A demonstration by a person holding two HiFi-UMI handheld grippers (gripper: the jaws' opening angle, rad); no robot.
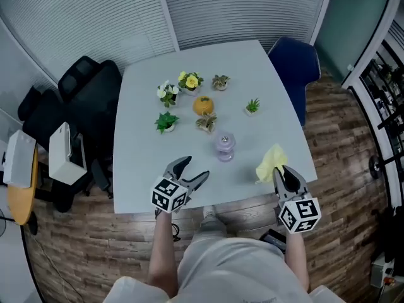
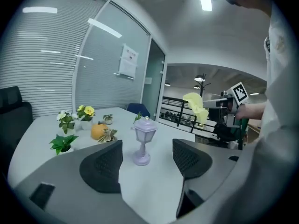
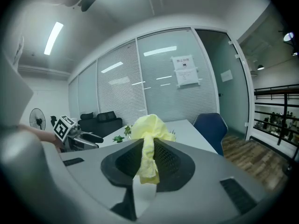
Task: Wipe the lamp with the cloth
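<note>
A small lilac lantern-shaped lamp [image 1: 225,145] stands upright on the white table [image 1: 265,100], near its front middle; in the left gripper view the lamp [image 2: 143,141] is straight ahead between the jaws, some way off. My left gripper [image 1: 187,173] is open and empty, low at the table's front edge, left of the lamp. My right gripper [image 1: 284,177] is shut on a yellow cloth [image 1: 270,163], held above the table's front right corner. The cloth [image 3: 148,145] bunches up over the closed jaws and hangs down between them. The cloth [image 2: 197,107] also shows from the left gripper.
Behind the lamp stand several small potted plants [image 1: 166,121], white and yellow flower pots [image 1: 190,82] and an orange pumpkin-like ornament [image 1: 203,105]. A blue chair [image 1: 295,68] is at the table's far right, black chairs [image 1: 88,93] at its left, a white box [image 1: 64,153] beside them.
</note>
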